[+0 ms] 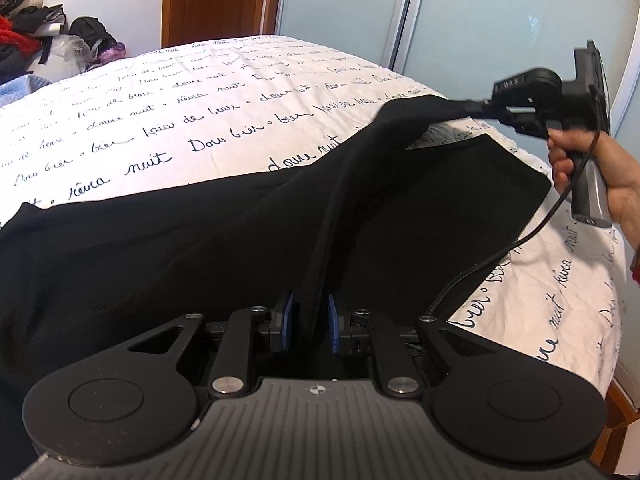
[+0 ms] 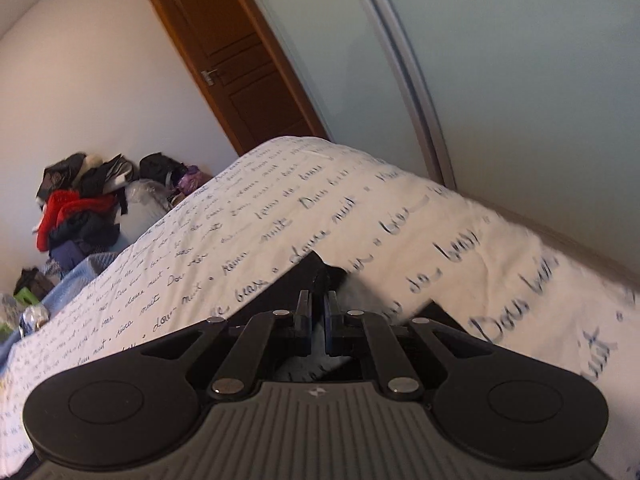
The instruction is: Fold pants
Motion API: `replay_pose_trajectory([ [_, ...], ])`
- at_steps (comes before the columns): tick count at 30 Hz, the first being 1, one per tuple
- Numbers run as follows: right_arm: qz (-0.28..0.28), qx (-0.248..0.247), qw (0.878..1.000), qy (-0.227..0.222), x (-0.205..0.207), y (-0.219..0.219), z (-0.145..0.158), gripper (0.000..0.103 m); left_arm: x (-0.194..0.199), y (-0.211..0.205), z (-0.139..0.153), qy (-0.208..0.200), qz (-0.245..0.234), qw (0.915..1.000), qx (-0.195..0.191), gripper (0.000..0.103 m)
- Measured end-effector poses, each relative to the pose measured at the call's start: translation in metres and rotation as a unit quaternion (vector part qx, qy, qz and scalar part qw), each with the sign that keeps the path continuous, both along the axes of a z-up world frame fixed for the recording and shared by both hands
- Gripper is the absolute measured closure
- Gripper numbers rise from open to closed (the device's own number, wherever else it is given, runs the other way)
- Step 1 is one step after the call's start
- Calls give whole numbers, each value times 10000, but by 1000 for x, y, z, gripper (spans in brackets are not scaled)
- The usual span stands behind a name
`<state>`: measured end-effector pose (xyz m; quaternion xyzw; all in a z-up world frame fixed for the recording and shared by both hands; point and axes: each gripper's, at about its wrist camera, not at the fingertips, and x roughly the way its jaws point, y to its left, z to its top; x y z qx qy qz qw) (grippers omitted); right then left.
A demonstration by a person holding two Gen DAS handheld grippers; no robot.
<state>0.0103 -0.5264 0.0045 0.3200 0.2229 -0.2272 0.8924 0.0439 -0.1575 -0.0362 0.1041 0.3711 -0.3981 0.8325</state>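
A bed [image 1: 200, 92] with a white cover printed in dark handwritten script fills the space ahead of both grippers. On it lie the black pants [image 1: 200, 248], plain matte cloth spread broadly across the near part of the cover, directly in front of the left gripper [image 1: 311, 322] and reaching out to both sides of it. One thick fold of the pants rises from the spread cloth and runs between the left gripper's blue pads [image 1: 289, 322], which sit narrow and pinch it. From there a raised ridge of cloth stretches up and to the right to the right gripper [image 1: 478, 109], held by a hand [image 1: 600, 168] off the bed's right edge. That gripper's jaws are nearly together on a corner of the pants [image 2: 316, 276], which peaks just beyond its fingertips above the cover.
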Motion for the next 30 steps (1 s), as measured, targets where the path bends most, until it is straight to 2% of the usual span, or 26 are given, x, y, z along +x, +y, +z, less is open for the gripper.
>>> replay_pose_trajectory([
  [2, -109, 262, 9996, 11, -4, -6, -13, 95, -2, -2, 0, -62, -1, 10000, 62, 83],
  [6, -269, 1140, 9930, -157, -10, -18, -38, 95, -5, -6, 0, -178, -8, 9997, 195, 83],
  [10, -283, 1559, 9869, -299, -6, -22, -52, 92, -5, -9, 0, -217, 7, 9994, 255, 83],
  [12, -318, 1670, 9846, -398, -3, -22, -55, 85, -5, -9, 0, -221, 25, 9994, 266, 83],
  [14, -290, 1718, 9834, -513, 0, -22, -56, 67, -5, -10, 0, -226, 43, 9994, 274, 83],
  [17, -168, 1725, 9828, -636, 6, -17, -53, 48, -6, -11, 0, -256, 56, 9992, 294, 82],
  [20, 31, 1625, 9840, -734, 15, -12, -53, 48, -6, -13, 0, -273, 79, 9991, 306, 81],
  [24, -2, 1743, 9791, -1051, 26, -18, -63, 51, -5, -16, 0, -324, 75, 9989, 343, 80],
  [25, -84, 1825, 9768, -1114, 28, -22, -65, 55, -6, -17, 0, -347, 52, 9987, 361, 79],
  [26, -162, 1889, 9751, -1150, 30, -25, -67, 64, -7, -18, 0, -384, 13, 9985, 387, 76],
  [27, -201, 1915, 9747, -1134, 33, -28, -68, 67, -9, -19, 1, -443, -47, 9981, 420, 73],
  [29, -291, 1958, 9752, -987, 35, -32, -72, 97, -15, -22, 1, -645, -150, 9966, 500, 64],
  [30, -307, 2013, 9743, -964, 35, -33, -73, 98, -18, -24, 1, -758, -177, 9954, 551, 62],
])
